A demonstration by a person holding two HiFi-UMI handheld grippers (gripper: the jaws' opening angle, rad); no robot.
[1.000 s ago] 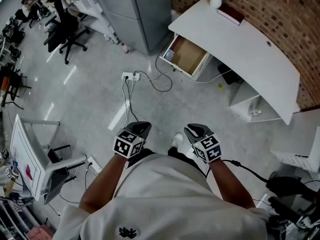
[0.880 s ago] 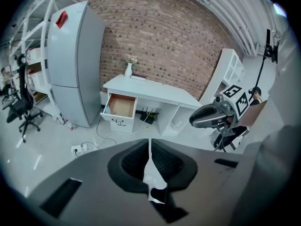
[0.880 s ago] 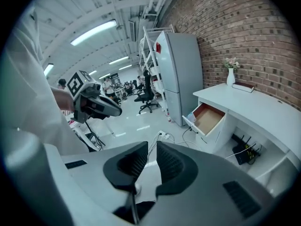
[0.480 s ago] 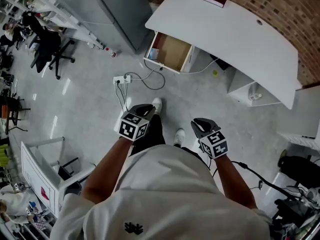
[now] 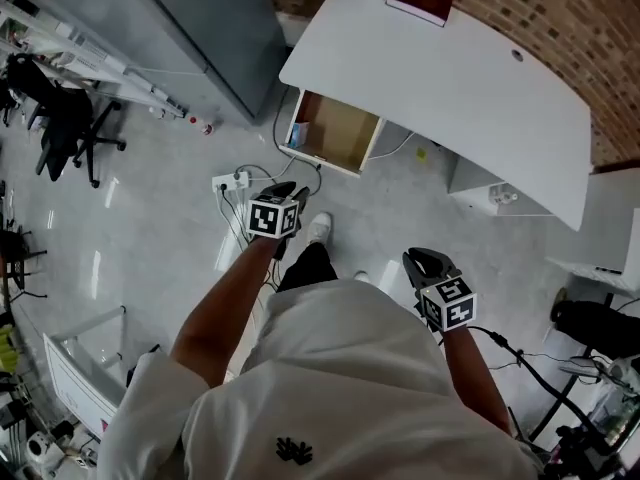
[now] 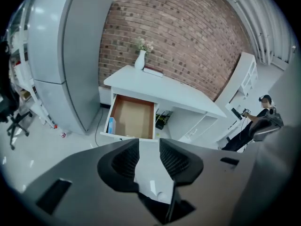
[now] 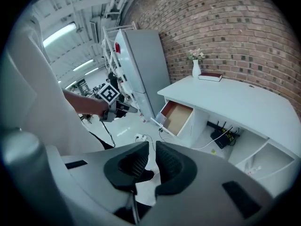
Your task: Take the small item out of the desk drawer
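One square-marker cube (image 5: 273,218) on just-opening, empty left claw (image 5: 292,192)

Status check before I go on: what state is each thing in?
Drawer, pulled open.
Small blue item, lying at the drawer's left side.
Left gripper, jaws apart, just been opening, empty.
Right gripper, jaws narrowly apart, empty.
Vase, upright on the desk.

We step closer to the desk (image 5: 450,78); its open drawer (image 5: 340,133) now lies nearer in the head view. The left gripper (image 5: 292,196) reaches ahead toward the drawer, and its jaws have just been opening, nothing between them. The right gripper (image 5: 418,258) falls back beside the torso.
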